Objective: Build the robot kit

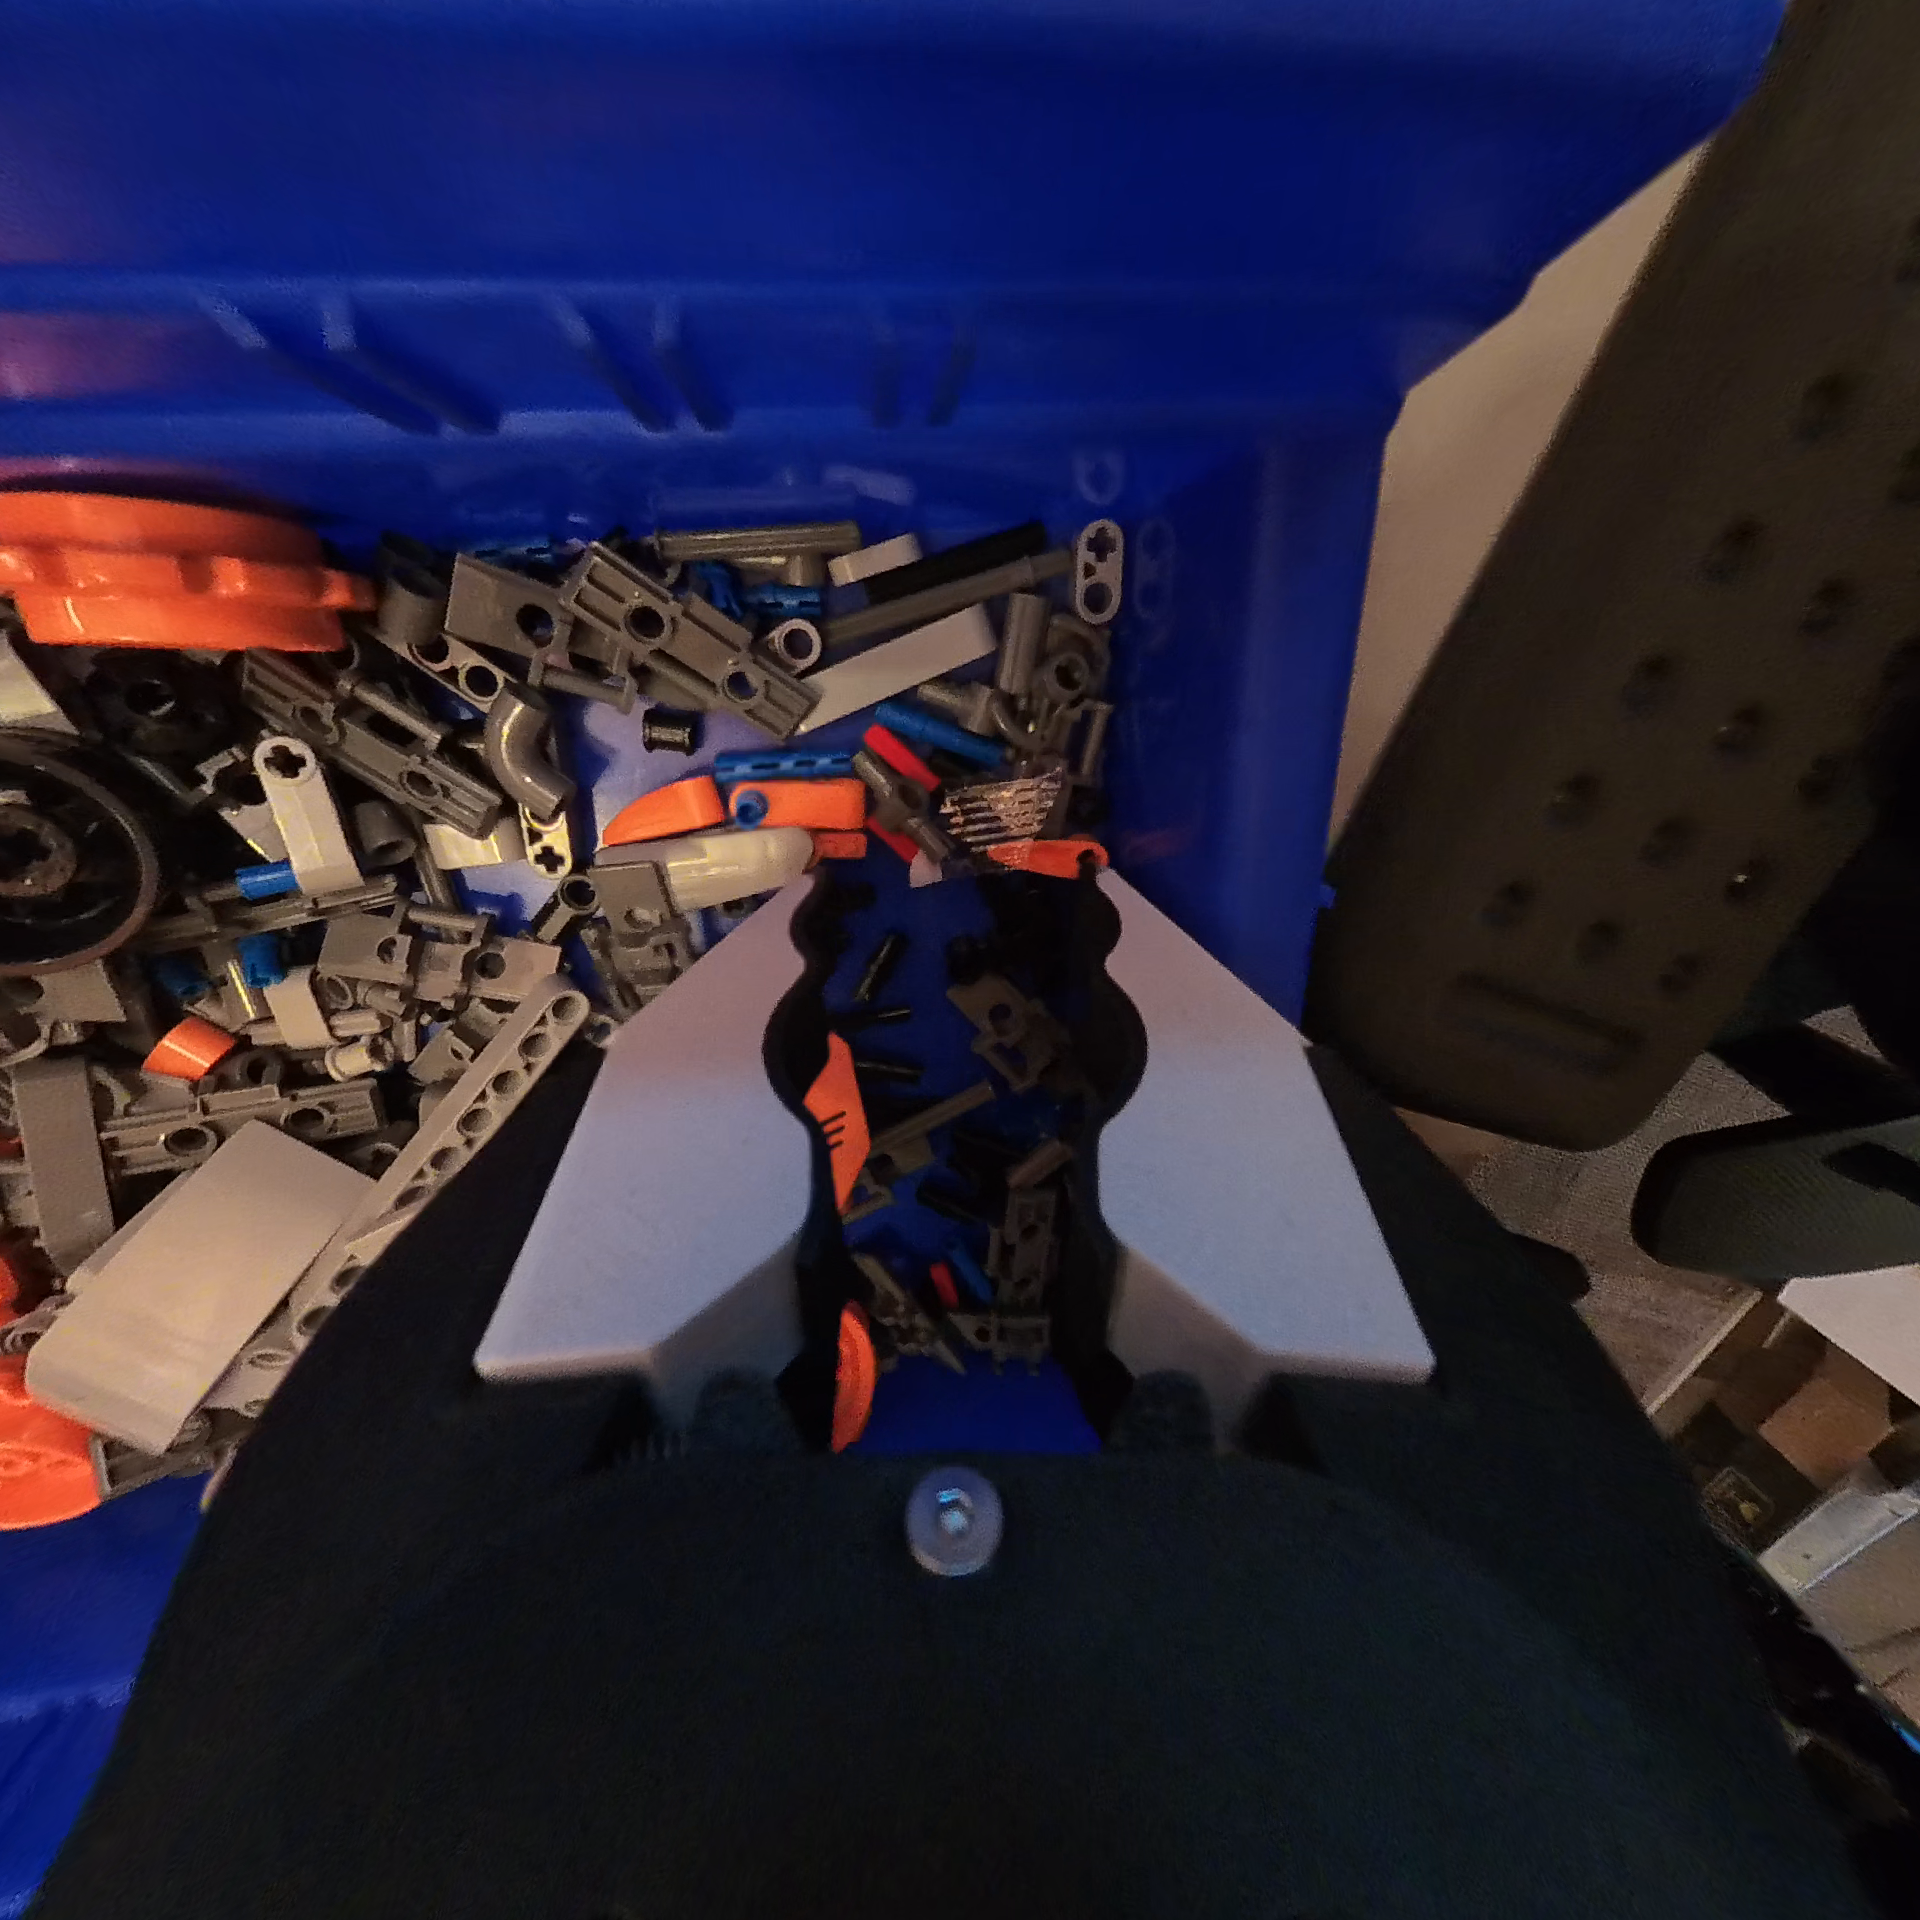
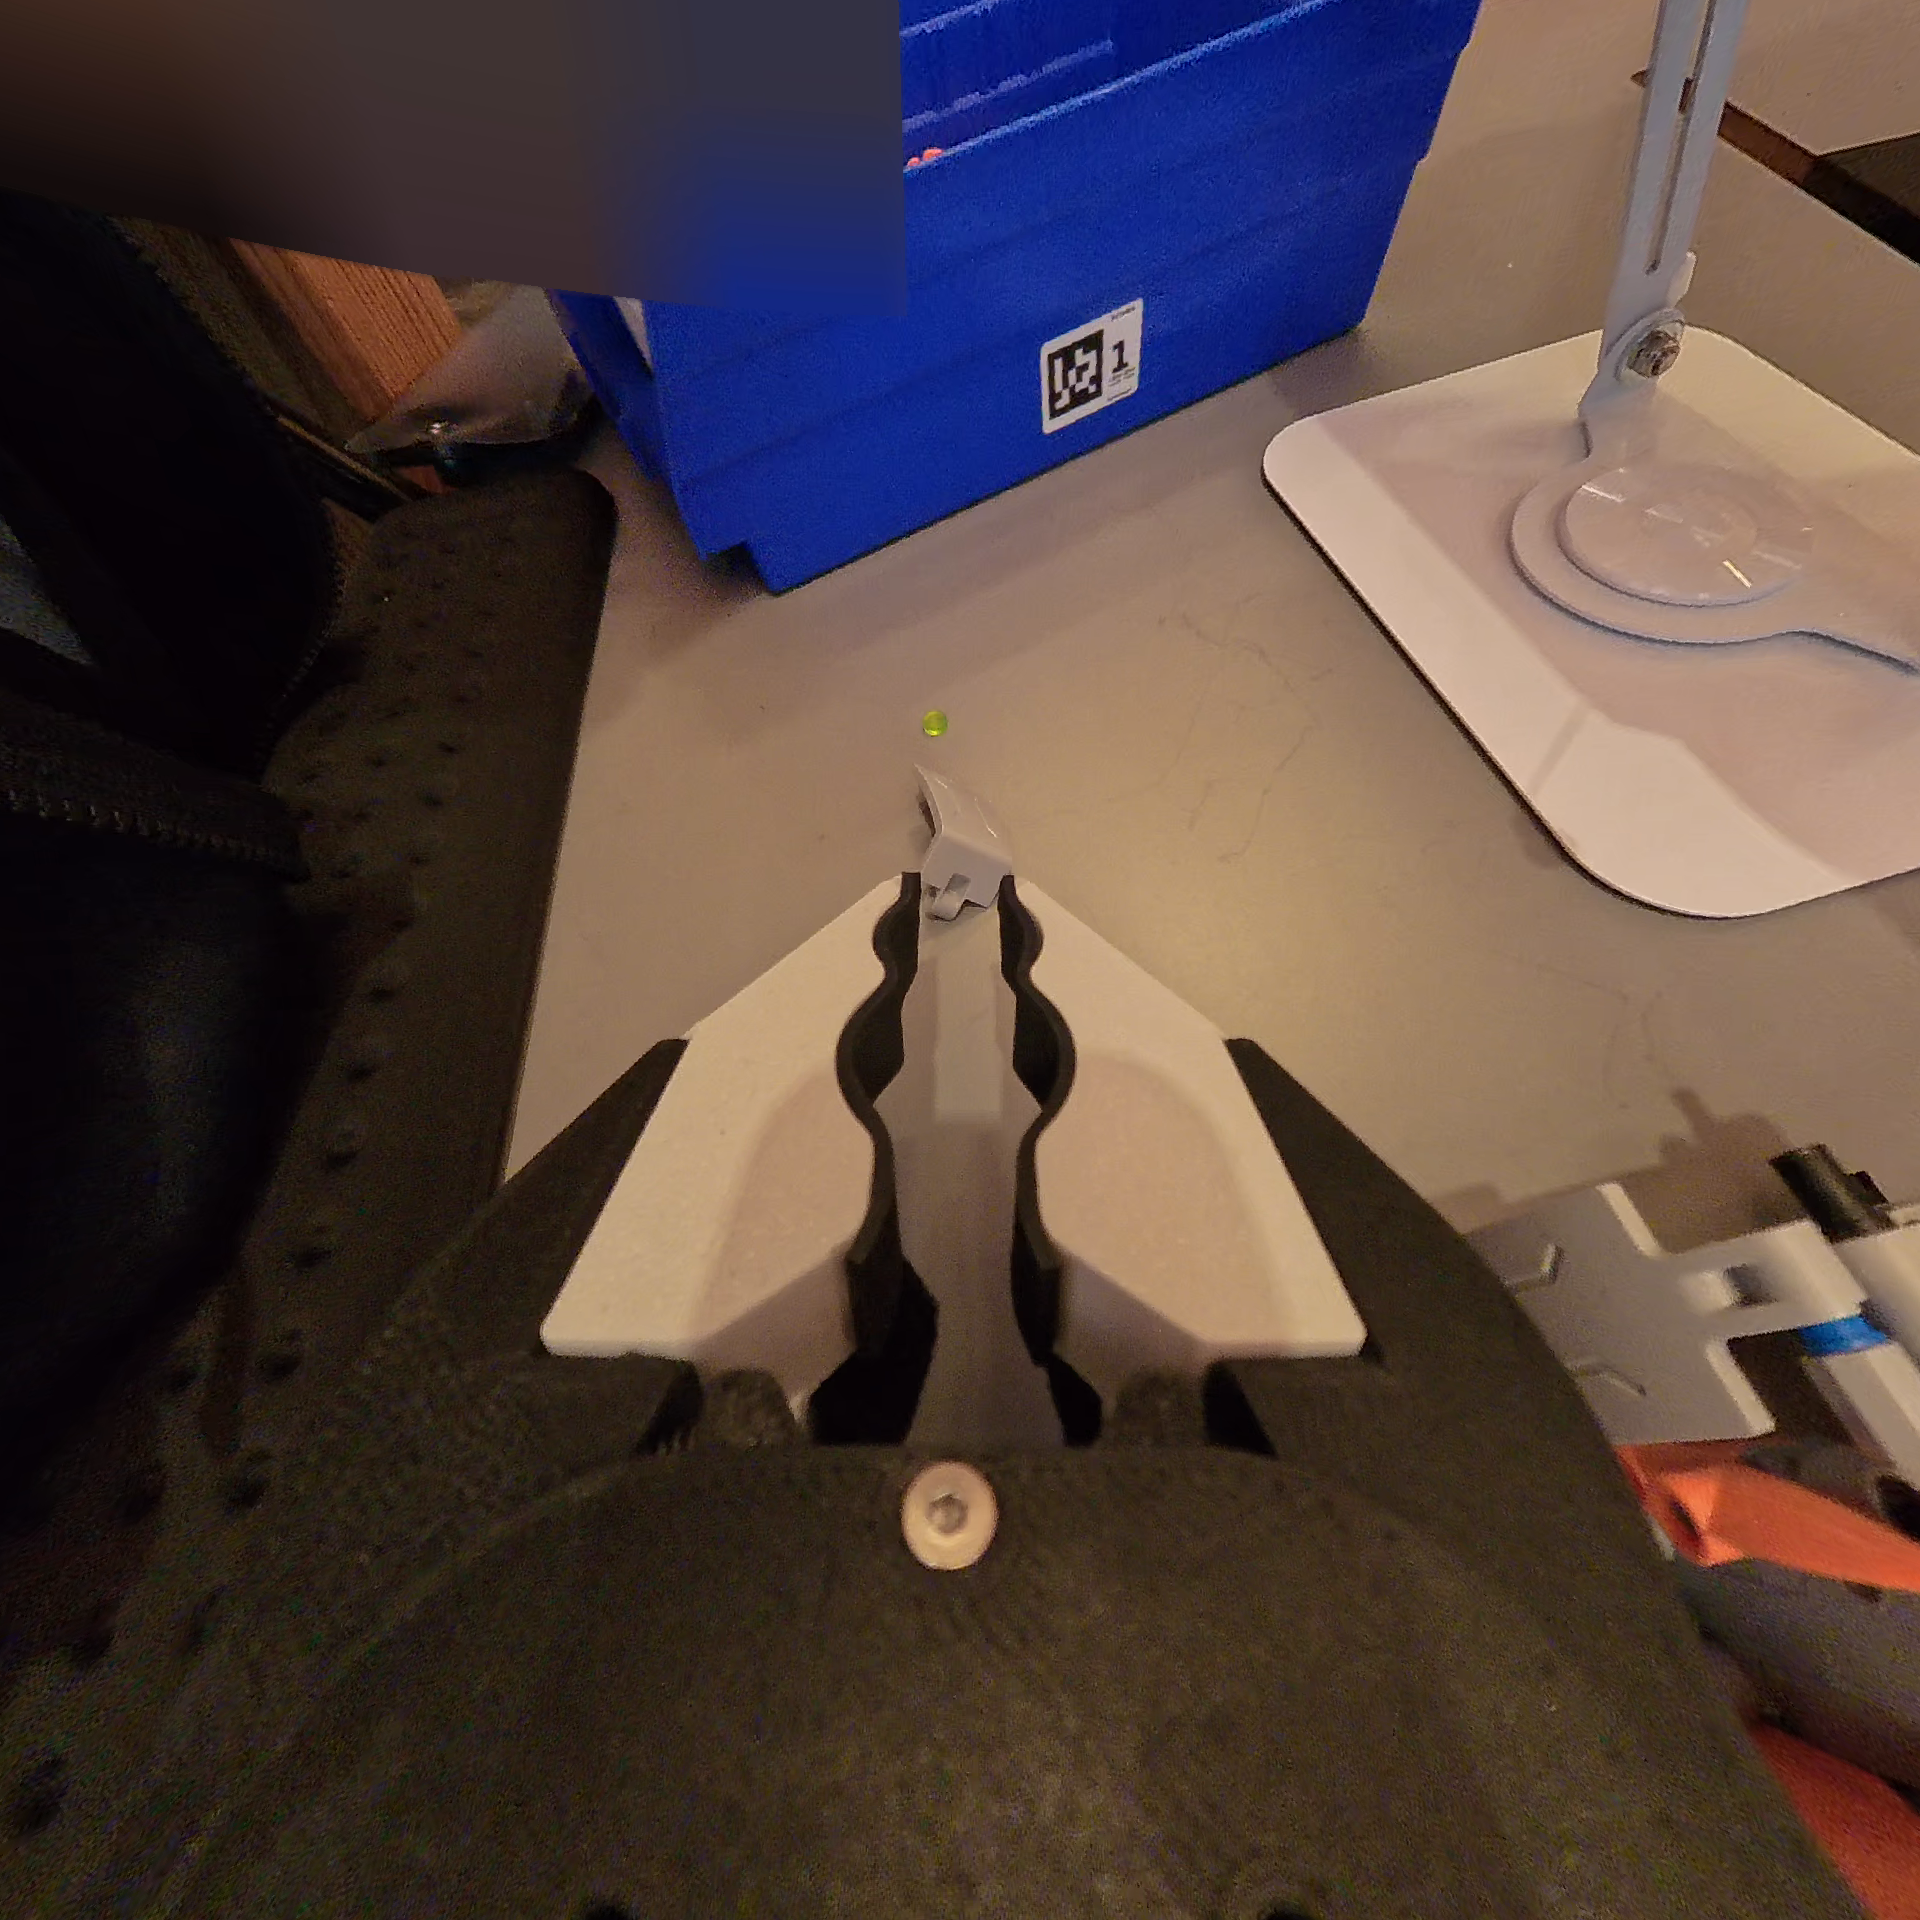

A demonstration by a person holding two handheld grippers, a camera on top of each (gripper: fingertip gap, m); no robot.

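In the left wrist view my left gripper hangs open inside a blue bin, just above a heap of grey, black, blue and orange building-toy parts. Loose pins and beams show through the gap between its fingers. A small orange part lies by the right fingertip, and an orange curved panel lies just ahead. In the right wrist view my right gripper is shut on a small light grey curved part, held at the fingertips over the grey table.
A tiny green bead lies on the table just past the grey part. The blue bin carries a square marker tag. A white lamp base stands at the right. White and orange items lie at the lower right. Some 25 cm of space lies between my two pairs of fingers.
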